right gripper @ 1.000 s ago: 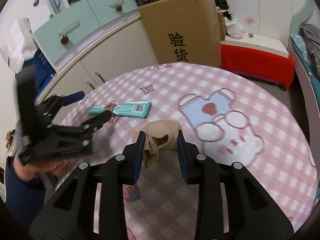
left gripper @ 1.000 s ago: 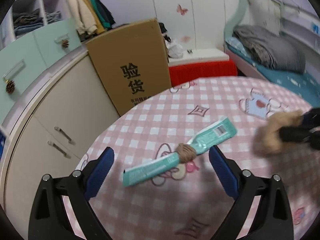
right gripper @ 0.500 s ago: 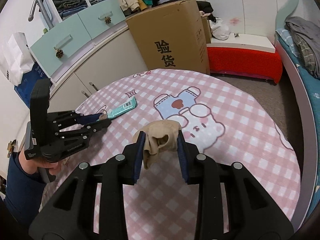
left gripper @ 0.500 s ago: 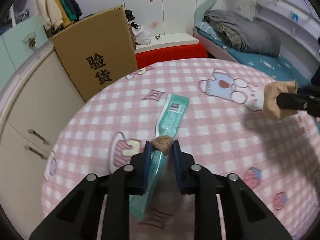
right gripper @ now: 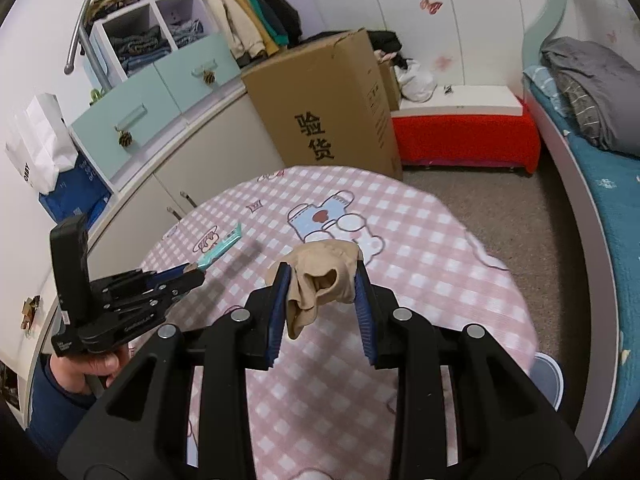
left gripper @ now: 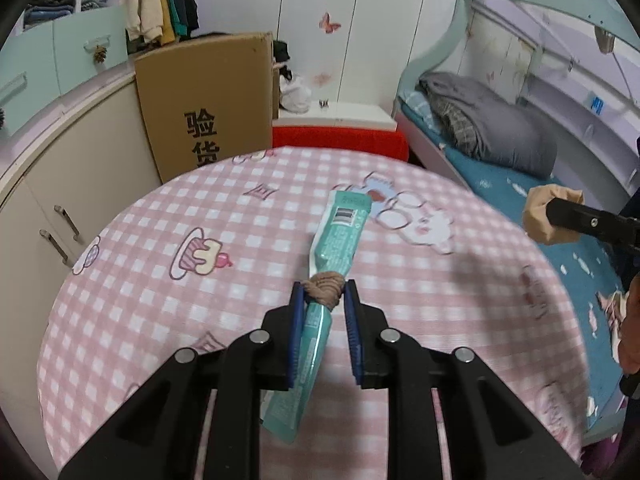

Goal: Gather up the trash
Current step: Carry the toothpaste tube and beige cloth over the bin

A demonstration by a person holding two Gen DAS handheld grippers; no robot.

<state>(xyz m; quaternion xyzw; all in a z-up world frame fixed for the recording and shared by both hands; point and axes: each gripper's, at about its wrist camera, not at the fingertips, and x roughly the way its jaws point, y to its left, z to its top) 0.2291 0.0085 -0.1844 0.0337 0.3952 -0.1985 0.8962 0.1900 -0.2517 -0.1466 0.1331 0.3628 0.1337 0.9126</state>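
A long teal snack wrapper with a brown band knotted round its middle hangs above the table. My left gripper is shut on it at the knot, and both wrapper ends stick out free. In the right wrist view the same left gripper sits at the left with the wrapper pointing away from it. My right gripper is shut on a crumpled tan cloth held over the table. In the left wrist view that cloth shows at the far right.
The round table wears a pink checked cloth with cartoon prints. Behind it stand a tall cardboard box, cream cabinets and a red bench. A bed runs along the right. A pale round rim shows on the floor.
My left gripper closed on the wrapper at its knot and lifted it off the table. Both grippers pulled back and rose, so the table looks smaller. The tan cloth stayed gripped.
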